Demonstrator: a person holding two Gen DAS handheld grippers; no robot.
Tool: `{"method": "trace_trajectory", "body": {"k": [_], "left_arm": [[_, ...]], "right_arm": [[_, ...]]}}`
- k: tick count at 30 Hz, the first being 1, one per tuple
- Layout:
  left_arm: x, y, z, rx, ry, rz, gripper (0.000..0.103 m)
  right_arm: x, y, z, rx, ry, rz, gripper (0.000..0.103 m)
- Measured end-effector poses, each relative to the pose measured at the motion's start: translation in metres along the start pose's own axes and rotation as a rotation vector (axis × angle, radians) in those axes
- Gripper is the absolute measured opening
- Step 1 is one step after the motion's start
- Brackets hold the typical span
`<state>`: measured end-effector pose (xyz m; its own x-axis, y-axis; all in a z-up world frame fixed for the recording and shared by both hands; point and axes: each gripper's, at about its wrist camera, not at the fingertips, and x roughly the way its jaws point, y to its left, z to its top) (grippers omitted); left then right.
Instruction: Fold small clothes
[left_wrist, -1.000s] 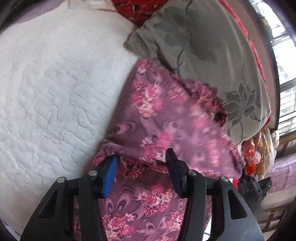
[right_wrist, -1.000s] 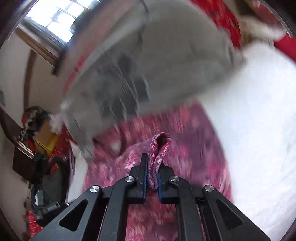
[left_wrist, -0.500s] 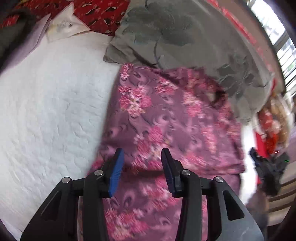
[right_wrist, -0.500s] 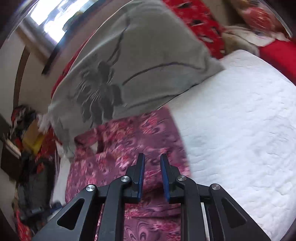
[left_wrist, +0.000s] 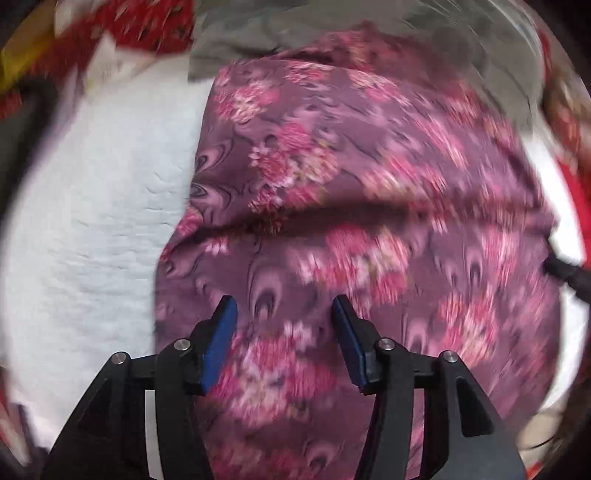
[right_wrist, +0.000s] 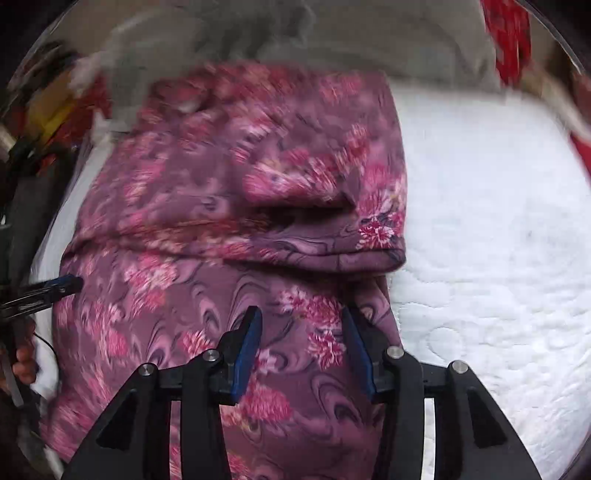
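Purple floral garment lies folded on white quilted bed, long axis 6–12 o'clock. Left gripper & right gripper: fingers apart, gripping nothing.

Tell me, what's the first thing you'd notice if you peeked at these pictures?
The big purple cloth with pink flowers fills the middle of both views, folded over itself with a dark crease across it. It lies on a white quilted bed cover, with a grey flowered pillow at its far end. Up close, the left gripper and right gripper hang open over the cloth, their blue-padded fingers spread apart.
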<state>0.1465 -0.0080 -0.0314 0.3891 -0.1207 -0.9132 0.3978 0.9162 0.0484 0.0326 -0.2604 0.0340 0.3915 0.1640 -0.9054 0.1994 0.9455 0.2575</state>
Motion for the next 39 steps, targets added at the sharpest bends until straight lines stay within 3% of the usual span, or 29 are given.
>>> {"method": "trace_trajectory", "body": {"k": [2, 7, 11, 15, 21, 24, 27, 31, 33, 34, 35, 36, 37, 39], "left_arm": [[-0.008, -0.007, -0.01, 0.009, 0.014, -0.018, 0.052], [-0.034, -0.007, -0.037, 0.002, 0.006, -0.029, 0.052], [-0.055, 0.02, -0.065, -0.035, 0.028, -0.112, 0.052], [-0.064, 0.052, -0.104, -0.073, 0.112, -0.193, 0.052], [-0.064, 0.081, -0.166, -0.197, 0.245, -0.379, 0.053], [-0.064, 0.083, -0.185, -0.244, 0.285, -0.427, 0.053], [-0.069, 0.074, -0.196, -0.23, 0.295, -0.442, 0.054], [-0.078, 0.065, -0.203, -0.204, 0.28, -0.418, 0.057], [-0.083, 0.062, -0.205, -0.197, 0.269, -0.427, 0.042], [-0.086, 0.06, -0.206, -0.184, 0.266, -0.416, 0.021], [-0.089, 0.056, -0.206, -0.165, 0.262, -0.4, 0.006], [-0.091, 0.054, -0.207, -0.156, 0.266, -0.411, 0.005], [-0.093, 0.054, -0.207, -0.169, 0.268, -0.436, 0.005], [-0.098, 0.056, -0.205, -0.186, 0.251, -0.467, 0.005]], "right_arm": [[-0.01, 0.001, -0.01, 0.023, 0.044, -0.015, 0.047], [-0.047, -0.003, -0.054, 0.014, 0.054, -0.034, 0.047], [-0.076, -0.024, -0.104, 0.067, 0.048, -0.027, 0.049], [-0.087, -0.041, -0.151, 0.137, 0.049, 0.026, 0.055], [-0.082, -0.074, -0.22, 0.324, 0.07, 0.168, 0.057], [-0.073, -0.091, -0.243, 0.43, 0.045, 0.264, 0.057], [-0.059, -0.099, -0.257, 0.523, 0.04, 0.385, 0.063], [-0.04, -0.087, -0.263, 0.498, 0.084, 0.466, 0.064], [-0.033, -0.08, -0.265, 0.498, 0.101, 0.516, 0.062], [-0.033, -0.077, -0.265, 0.495, 0.097, 0.539, 0.058], [-0.034, -0.073, -0.265, 0.483, 0.083, 0.575, 0.04], [-0.037, -0.069, -0.264, 0.465, 0.067, 0.597, 0.012], [-0.042, -0.065, -0.263, 0.439, 0.054, 0.604, 0.006], [-0.057, -0.058, -0.259, 0.374, 0.022, 0.599, 0.006]]}}
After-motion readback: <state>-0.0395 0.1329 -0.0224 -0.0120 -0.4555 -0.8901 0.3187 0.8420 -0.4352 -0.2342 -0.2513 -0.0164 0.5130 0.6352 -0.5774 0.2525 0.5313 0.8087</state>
